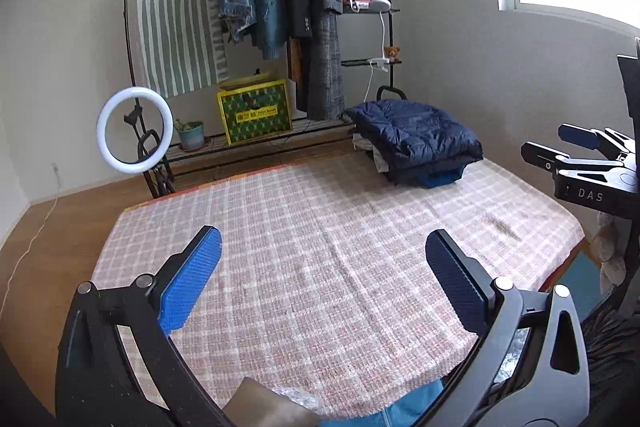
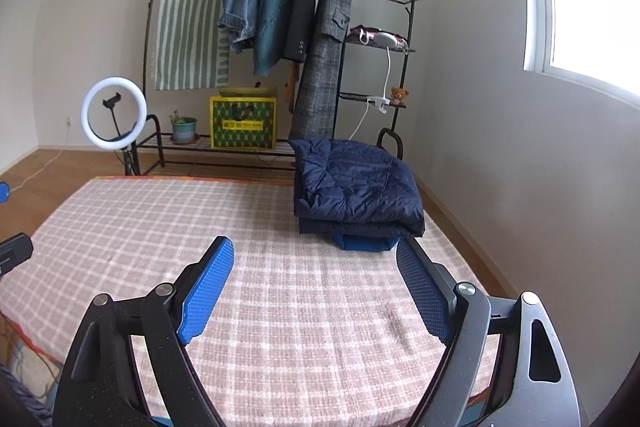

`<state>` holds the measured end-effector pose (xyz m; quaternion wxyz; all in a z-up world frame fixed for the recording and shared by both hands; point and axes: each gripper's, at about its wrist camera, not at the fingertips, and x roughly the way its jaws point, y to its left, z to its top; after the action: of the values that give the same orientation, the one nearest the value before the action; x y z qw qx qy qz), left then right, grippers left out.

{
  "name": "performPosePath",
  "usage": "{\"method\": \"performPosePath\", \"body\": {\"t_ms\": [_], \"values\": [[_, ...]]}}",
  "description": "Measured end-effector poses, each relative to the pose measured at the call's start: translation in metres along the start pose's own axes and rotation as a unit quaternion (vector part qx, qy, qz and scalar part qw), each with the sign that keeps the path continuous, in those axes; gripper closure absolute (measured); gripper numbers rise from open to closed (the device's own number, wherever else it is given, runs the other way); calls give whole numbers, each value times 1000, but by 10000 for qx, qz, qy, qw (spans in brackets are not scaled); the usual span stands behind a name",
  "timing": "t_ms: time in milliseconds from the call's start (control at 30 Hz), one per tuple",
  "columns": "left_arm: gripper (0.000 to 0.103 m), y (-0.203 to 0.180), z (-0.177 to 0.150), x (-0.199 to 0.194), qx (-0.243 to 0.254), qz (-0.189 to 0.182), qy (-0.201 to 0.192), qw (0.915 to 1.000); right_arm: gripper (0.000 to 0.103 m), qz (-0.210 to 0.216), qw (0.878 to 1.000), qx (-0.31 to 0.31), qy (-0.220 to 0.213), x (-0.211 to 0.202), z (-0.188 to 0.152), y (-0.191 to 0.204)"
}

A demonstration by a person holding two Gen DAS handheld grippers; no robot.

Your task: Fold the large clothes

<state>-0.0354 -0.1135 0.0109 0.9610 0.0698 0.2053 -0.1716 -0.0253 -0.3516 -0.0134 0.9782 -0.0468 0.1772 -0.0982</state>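
Folded navy puffer jacket (image 2: 356,183) sits on top of a small stack of clothes at the far right corner of the pink plaid mattress (image 2: 280,307), just in front of the clothes rack (image 2: 280,27). Left gripper (image 1: 324,279) and right gripper (image 2: 316,287) both have jaws spread wide, nothing between them, just bare plaid underneath.

We see a pink-and-white checked mattress cover (image 2: 280,227) with a navy quilted jacket (image 2: 356,183) folded at its far right corner over something blue, and beyond it a yellow-and-green patterned box (image 2: 243,123), a green-striped white cloth (image 2: 192,15) and a grey plaid coat (image 2: 324,43).
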Motion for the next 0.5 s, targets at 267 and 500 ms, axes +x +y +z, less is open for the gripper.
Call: {"method": "performPosePath", "body": {"t_ms": [267,500], "values": [[0,4,-15,35,72,57,151,9998,19,-53,9998,112,167,34,-13,3],[0,14,-26,49,-30,42,278,9996,19,9,9981,446,420,53,-21,-4]]}}
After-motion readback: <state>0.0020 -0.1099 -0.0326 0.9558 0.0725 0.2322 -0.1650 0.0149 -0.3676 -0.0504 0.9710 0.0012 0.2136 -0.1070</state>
